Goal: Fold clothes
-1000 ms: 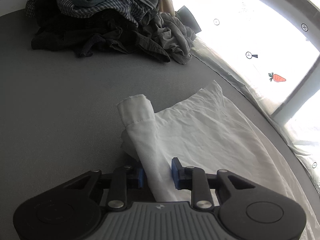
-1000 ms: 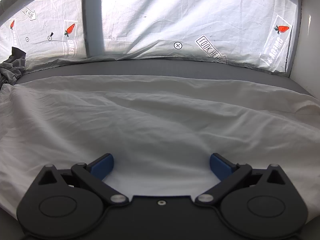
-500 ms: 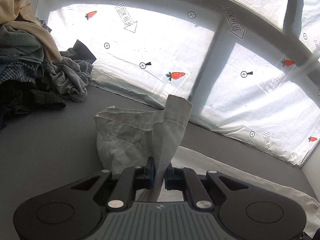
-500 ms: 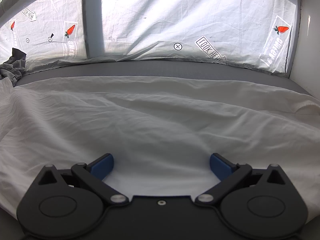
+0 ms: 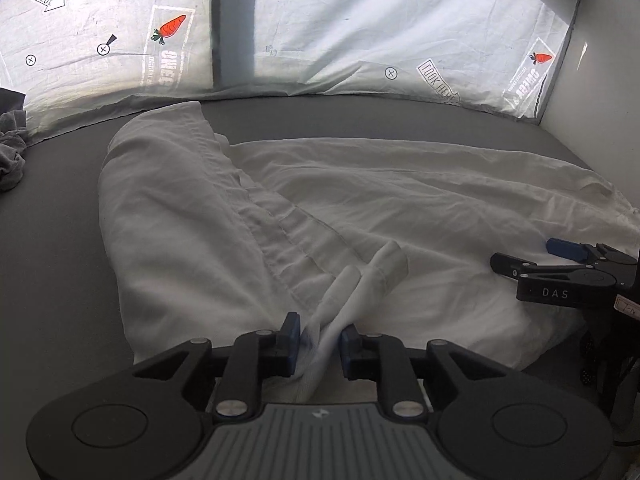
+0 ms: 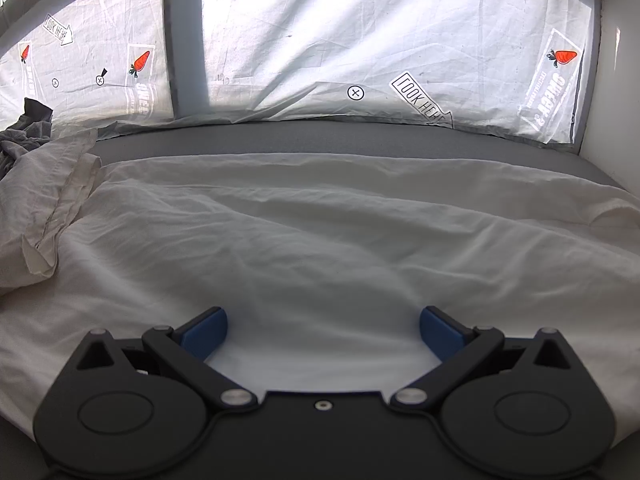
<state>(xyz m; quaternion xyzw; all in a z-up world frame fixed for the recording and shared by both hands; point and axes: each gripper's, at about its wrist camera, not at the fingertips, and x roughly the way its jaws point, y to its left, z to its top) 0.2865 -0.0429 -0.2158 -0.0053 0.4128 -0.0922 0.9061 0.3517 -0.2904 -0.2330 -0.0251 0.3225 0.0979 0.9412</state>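
A white garment (image 5: 400, 208) lies spread on the grey table (image 5: 52, 240). Its left part is folded over onto the rest, and the hemmed edge (image 5: 280, 236) runs diagonally across it. My left gripper (image 5: 320, 340) sits at the near edge; its jaws are opening, with a bunched strip of the white cloth (image 5: 360, 284) lying loose between the pads. My right gripper (image 6: 323, 328) stands wide open just above the flat cloth (image 6: 340, 232), with nothing gripped. In the left wrist view the right gripper (image 5: 560, 256) shows at the right, over the garment.
A heap of dark grey clothes (image 5: 12, 152) lies at the far left of the table, also seen as dark clothes (image 6: 24, 136) in the right wrist view. A printed white sheet (image 6: 360, 40) covers the windows behind. A white wall (image 5: 600, 80) stands at the right.
The left gripper carried the garment's end from the left over onto the spread cloth and laid it down; its jaws have parted around the strip. The right gripper stayed still.
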